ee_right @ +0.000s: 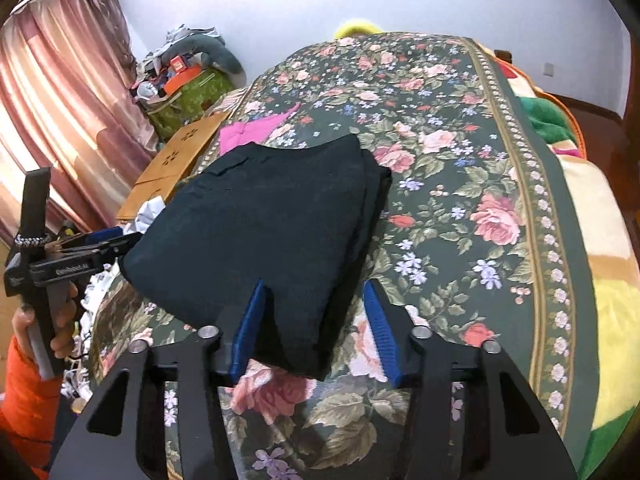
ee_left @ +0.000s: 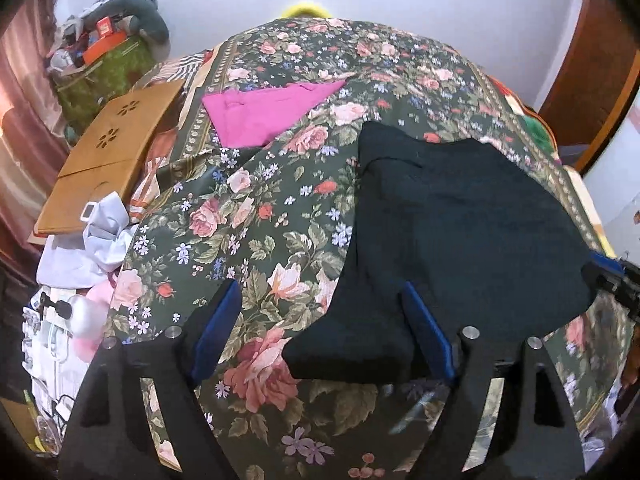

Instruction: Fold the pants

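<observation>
Across the whole scene, a floral bedspread [ee_right: 460,168] covers the bed; on its near half lie the pants [ee_right: 272,216], dark and already folded into a compact stack of layers, with a pink garment [ee_left: 264,114] farther off to the left. Beyond the left edge of the bed, a wooden board [ee_left: 108,152] lies by crumpled white cloth, and a green bag [ee_right: 188,100] at the far left is heaped with boxes and clothing. The right gripper [ee_right: 316,328] straddles the near corner of the pants, fingers apart and not clamped. The left gripper [ee_left: 320,328] hangs at the near left edge of the pants, fingers likewise apart. Risk, as judged: pinching only the top layer would peel the stack open; dragging could skew the layers or ruck up the bedspread.
</observation>
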`<state>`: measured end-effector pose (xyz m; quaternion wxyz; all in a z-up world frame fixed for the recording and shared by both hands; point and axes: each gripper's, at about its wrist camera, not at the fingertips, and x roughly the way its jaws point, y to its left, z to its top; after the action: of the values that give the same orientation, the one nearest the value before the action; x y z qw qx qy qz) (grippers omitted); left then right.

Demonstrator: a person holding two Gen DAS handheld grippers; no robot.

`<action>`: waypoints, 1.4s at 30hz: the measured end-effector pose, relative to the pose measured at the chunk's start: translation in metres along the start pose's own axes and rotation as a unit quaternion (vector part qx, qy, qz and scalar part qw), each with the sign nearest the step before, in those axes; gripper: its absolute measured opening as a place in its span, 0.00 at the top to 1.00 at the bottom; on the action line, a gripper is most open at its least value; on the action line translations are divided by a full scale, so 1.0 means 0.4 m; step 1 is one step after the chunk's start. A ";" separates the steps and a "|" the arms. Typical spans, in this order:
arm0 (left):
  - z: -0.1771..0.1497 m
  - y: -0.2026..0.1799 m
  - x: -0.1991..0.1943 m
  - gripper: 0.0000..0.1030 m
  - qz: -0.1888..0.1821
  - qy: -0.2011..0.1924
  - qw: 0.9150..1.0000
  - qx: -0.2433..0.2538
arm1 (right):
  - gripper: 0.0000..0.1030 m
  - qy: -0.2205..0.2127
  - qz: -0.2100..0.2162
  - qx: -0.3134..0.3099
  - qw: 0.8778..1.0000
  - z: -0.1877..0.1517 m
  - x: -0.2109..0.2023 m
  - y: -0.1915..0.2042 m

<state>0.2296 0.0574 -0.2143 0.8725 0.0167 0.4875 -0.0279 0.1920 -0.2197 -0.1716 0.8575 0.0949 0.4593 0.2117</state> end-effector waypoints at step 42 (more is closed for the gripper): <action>0.338 -0.046 0.194 0.21 -0.075 0.032 0.995 0.051 | 0.62 0.027 -0.017 -0.033 0.999 0.250 0.173 -0.095</action>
<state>0.3840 0.0288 -0.2095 0.8500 0.0257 0.5127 -0.1178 0.3189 -0.2193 -0.1809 0.8508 0.0533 0.4767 0.2146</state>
